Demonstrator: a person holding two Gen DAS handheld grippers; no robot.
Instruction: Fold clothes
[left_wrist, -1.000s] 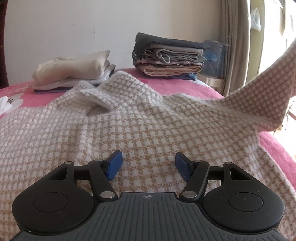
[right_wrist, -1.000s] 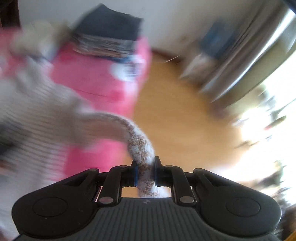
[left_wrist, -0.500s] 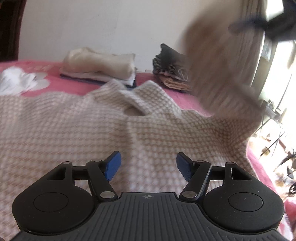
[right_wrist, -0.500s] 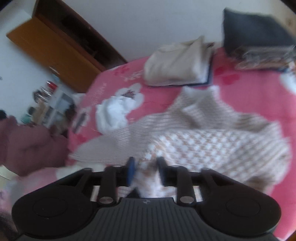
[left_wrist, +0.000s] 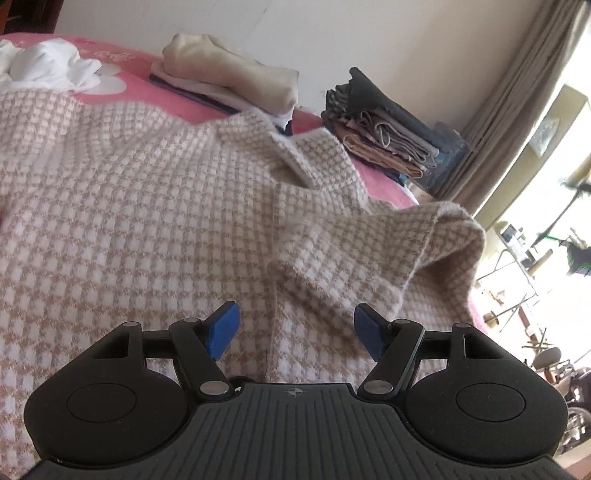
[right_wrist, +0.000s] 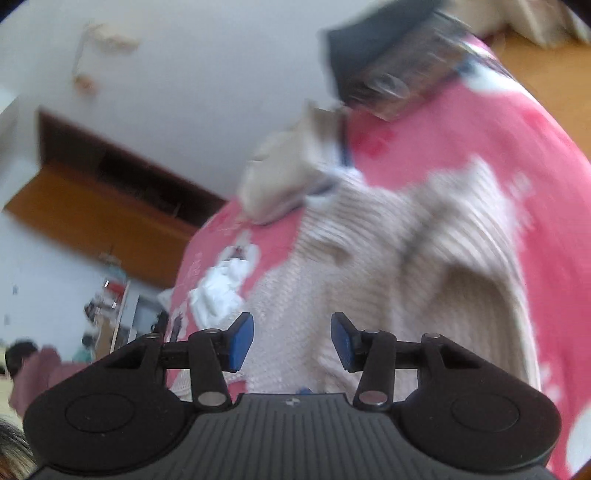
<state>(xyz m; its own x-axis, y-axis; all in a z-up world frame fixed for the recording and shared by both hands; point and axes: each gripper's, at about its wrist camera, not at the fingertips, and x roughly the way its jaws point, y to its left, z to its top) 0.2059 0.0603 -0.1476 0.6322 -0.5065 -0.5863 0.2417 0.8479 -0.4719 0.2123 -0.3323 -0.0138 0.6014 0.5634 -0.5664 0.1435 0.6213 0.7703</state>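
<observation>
Knit: beige-and-white checked sweater (left_wrist: 155, 221) lies spread over the pink floral bed cover (left_wrist: 136, 86), collar toward the wall, filling most of the left wrist view.
Sleeve: one sleeve (left_wrist: 417, 258) is laid in over the body on the window side, its fold rumpled and raised instead of flat.
Left gripper (left_wrist: 295, 330): jaws spread wide above the knit near the sleeve's lower edge, blue pads clear of the cloth, nothing held.
Right gripper (right_wrist: 291, 341): jaws have just been opening; they stand apart over the sweater (right_wrist: 406, 266) with cloth below and between them but not pinched. The view is blurred, so finer contact cannot be told.
Done: by the look of it, the first sleeve fold only; two stacks, a cream pile (left_wrist: 232, 79) and a dark pile (left_wrist: 391, 125), sit finished by the wall.
Left: likely the other sleeve, the side panels and the final halving; the sweater's far side runs out of frame.
Edges: the folded sleeve sits near the bed's window-side edge, where the cover drops away.
Room: a crumpled white garment (left_wrist: 48, 70) lies just beyond the shoulder; the piles stand close behind the collar, so open space is mainly on the near side.
</observation>
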